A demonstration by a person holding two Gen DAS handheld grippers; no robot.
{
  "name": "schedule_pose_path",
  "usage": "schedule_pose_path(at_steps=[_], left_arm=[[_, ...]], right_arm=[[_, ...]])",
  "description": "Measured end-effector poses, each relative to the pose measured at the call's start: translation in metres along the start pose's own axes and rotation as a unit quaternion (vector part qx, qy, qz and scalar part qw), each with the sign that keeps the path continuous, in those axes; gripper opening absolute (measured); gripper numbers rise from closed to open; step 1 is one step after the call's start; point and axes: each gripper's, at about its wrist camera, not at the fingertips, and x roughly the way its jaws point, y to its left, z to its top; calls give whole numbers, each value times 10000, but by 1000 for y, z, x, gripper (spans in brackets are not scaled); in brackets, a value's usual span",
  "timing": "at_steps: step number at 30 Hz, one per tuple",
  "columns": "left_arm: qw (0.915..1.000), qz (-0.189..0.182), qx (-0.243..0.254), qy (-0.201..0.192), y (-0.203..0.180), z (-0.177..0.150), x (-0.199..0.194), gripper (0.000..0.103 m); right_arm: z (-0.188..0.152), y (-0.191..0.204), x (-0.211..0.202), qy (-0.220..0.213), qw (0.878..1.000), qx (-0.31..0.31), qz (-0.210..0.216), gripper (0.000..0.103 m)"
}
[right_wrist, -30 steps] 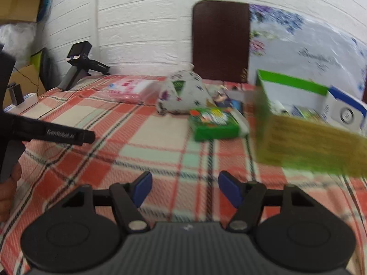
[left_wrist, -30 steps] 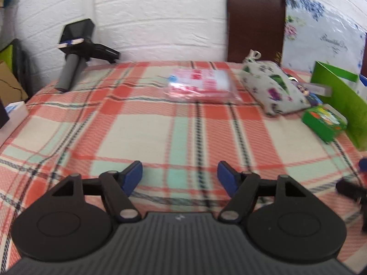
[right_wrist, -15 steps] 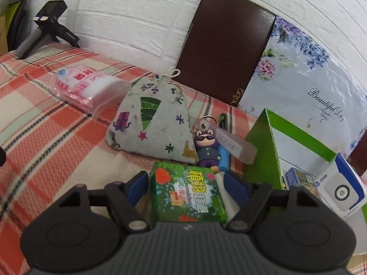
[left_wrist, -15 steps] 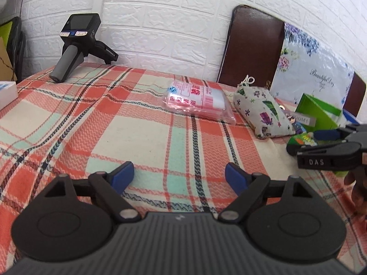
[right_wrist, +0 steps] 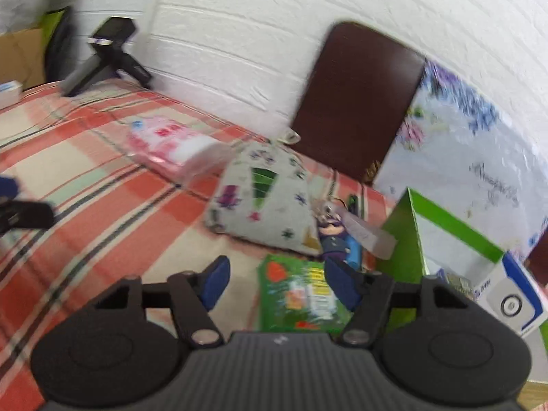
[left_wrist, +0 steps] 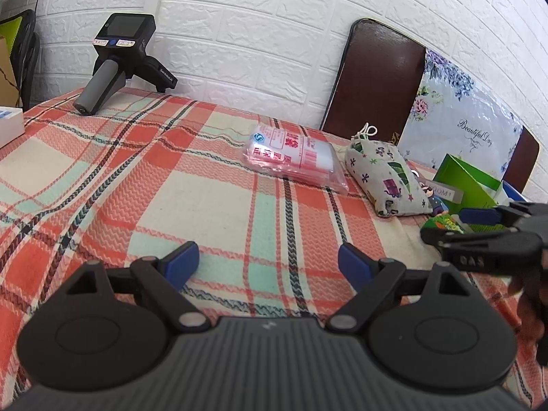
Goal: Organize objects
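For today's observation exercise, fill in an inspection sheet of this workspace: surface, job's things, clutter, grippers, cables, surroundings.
Surface: plaid cloth, red, cream and mint.
Job's things: green packet beside the green box; floral pouch; pink-printed bag; cartoon keychain.
Clutter: spare handheld gripper lying by the wall.
Grippers: left gripper open over bare cloth, jaws just opened wider; right gripper open, jaws just opened wider, green packet between them, unpressed.
Cables: nothing seen.
Surroundings: white brick wall; brown board; floral sheet.
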Motion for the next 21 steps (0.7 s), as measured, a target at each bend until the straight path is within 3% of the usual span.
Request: schedule_pose_path(at_steps=[5,11,16,19,21], left_arm=[[10000,-68,-69,-15,3,0,-1,91],[9999,-111,-118,-30,4,0,-2,91],[9997,-171,-167,-35,7,1,-1,91],[9997,-173,-151,-23,7,2,-1,91],[9998,-175,-129,-5,7,2,0,91]], right_arm=[[30,-23,29,853,9945,181,581,79],[32,-35,33,1175,9859,118,1187,74],[-7,2,-17,521,9832,-318,1718,75],[-40,33,-55,-212,9801,-841,1787,88],[-58,43,-80,-876,9798,-1083,1434,101]])
